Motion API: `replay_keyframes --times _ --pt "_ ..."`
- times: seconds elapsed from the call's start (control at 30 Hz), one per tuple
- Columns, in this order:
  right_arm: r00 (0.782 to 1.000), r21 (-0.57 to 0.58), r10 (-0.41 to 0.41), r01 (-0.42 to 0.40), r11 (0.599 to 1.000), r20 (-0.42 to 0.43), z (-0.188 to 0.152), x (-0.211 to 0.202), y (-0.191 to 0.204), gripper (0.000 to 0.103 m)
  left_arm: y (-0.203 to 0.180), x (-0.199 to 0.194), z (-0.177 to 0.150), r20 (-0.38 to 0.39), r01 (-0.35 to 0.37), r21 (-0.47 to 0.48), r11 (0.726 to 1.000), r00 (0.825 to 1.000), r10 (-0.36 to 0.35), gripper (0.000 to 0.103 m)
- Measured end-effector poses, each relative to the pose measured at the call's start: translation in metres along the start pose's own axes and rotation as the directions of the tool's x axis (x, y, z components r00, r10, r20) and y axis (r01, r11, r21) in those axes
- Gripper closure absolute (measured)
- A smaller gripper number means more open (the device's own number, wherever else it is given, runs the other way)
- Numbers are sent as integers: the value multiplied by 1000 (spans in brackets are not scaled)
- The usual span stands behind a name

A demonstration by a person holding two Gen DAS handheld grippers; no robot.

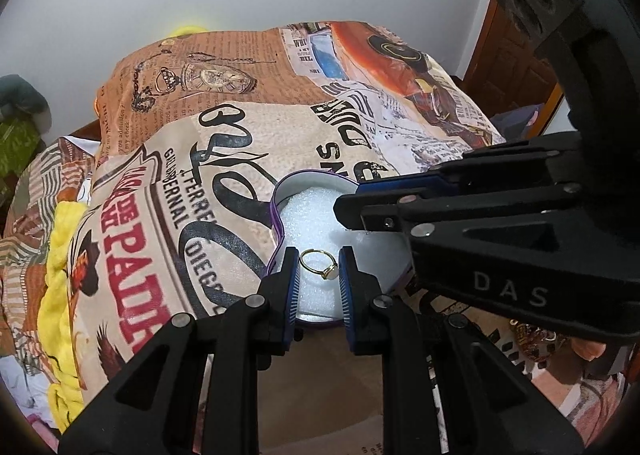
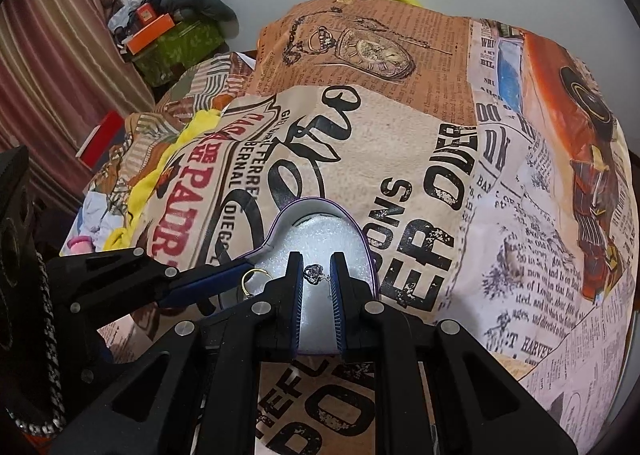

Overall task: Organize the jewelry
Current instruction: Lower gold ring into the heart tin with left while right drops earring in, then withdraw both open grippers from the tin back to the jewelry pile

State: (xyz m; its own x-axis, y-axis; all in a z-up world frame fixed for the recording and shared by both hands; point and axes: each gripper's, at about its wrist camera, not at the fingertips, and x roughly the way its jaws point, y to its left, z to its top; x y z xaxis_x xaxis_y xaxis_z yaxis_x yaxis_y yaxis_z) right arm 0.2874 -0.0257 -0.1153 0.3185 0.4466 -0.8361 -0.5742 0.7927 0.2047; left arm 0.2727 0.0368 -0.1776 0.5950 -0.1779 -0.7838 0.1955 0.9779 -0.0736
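Note:
A purple-rimmed heart-shaped box (image 1: 280, 195) with white foam inside lies on the printed bedspread; it also shows in the right wrist view (image 2: 360, 227). A gold ring (image 1: 320, 264) with a pale stone lies on the foam between the open fingers of my left gripper (image 1: 319, 259), not squeezed. The gold ring also shows in the right wrist view (image 2: 251, 280). A small silver ring or pendant (image 2: 313, 274) lies on the foam between the open fingers of my right gripper (image 2: 316, 267). The right gripper also reaches in from the right in the left wrist view (image 1: 352, 207).
The bedspread (image 2: 400, 143) with newspaper print covers a bumpy bed. Yellow fabric (image 1: 64, 295) lies at its left edge. More jewelry (image 1: 536, 339) lies on the cloth at lower right. A green box with clutter (image 2: 176, 43) and a striped curtain (image 2: 48, 55) stand at far left.

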Motion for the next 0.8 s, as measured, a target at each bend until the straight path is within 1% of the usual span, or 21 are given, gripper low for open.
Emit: replay_keyframes --times 0.13,0.2,0.3,0.57,0.8 --pt "1000 -2 -1 1 1000 3 0 -4 1 89 0 -3 0 -1 -11 4 1000 1000 11 83" --pt "1000 10 2 -3 1000 9 -1 -7 0 81 0 -6 -1 1 -12 1 1000 1000 12 82" --pt "1000 22 -1 1 1000 28 -3 -16 0 76 2 -13 -1 7 -13 -8 1000 1000 13 77" --pt "996 21 -35 33 999 88 -11 -49 3 76 -1 -48 -1 58 -33 -18 999 998 34 69" --pt "984 13 -76 75 997 161 -26 -87 6 76 -11 -81 0 106 -41 -22 999 993 43 66"
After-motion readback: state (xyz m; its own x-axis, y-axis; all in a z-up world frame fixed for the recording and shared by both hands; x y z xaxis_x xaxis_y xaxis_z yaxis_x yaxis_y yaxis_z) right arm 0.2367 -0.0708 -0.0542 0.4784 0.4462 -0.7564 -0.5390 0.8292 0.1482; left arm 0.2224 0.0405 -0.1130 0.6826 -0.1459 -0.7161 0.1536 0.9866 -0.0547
